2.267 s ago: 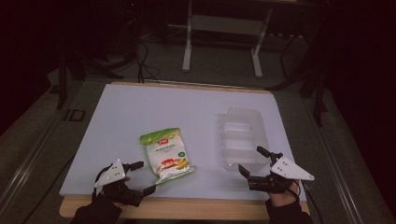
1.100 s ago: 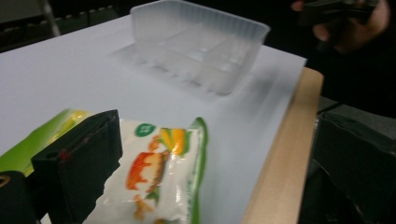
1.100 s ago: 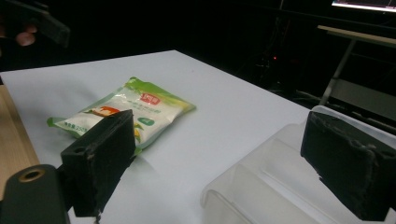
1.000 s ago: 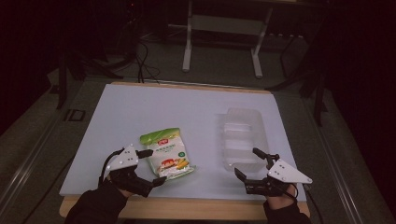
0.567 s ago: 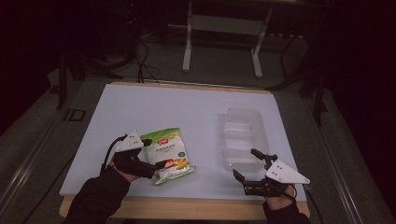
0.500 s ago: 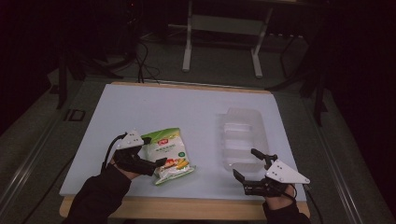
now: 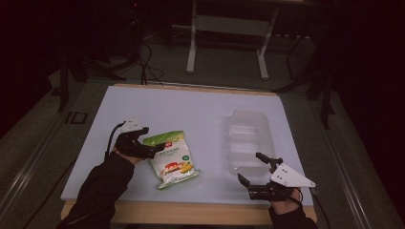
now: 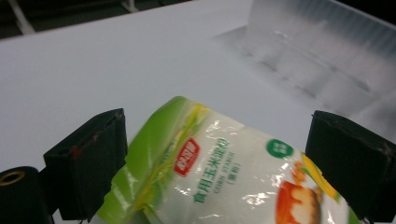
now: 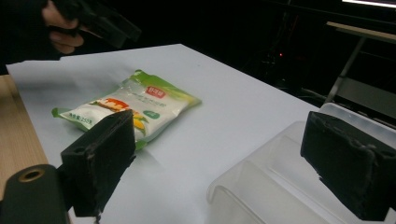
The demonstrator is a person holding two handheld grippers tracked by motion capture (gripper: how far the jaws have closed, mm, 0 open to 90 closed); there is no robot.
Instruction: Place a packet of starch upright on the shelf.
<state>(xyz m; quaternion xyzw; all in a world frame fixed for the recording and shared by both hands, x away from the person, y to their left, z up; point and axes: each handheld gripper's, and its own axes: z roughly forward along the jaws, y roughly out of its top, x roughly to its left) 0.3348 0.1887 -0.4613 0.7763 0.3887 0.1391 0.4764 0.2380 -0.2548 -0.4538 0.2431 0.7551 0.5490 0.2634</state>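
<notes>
Now that I have brought my left gripper (image 8: 210,163) forward from the table's near edge, its jaws straddle the corn starch bag's (image 7: 170,158) green top, wide open, gripping nothing; a pinch looks next. My right gripper (image 7: 253,171) waits agape, empty, beside the clear plastic container (image 7: 248,138).

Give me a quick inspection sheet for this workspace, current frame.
Surface: white table top, wooden front edge.
Job's things: green-and-white starch bag lying flat; clear plastic container to its right, apart from it.
Clutter: nothing seen.
Grippers: left tool open, jaws either side of the bag's top end; right tool open, at the container's near end.
Cables: black lead trailing from the left tool.
Surroundings: dark; metal stand legs and floor cables behind.
</notes>
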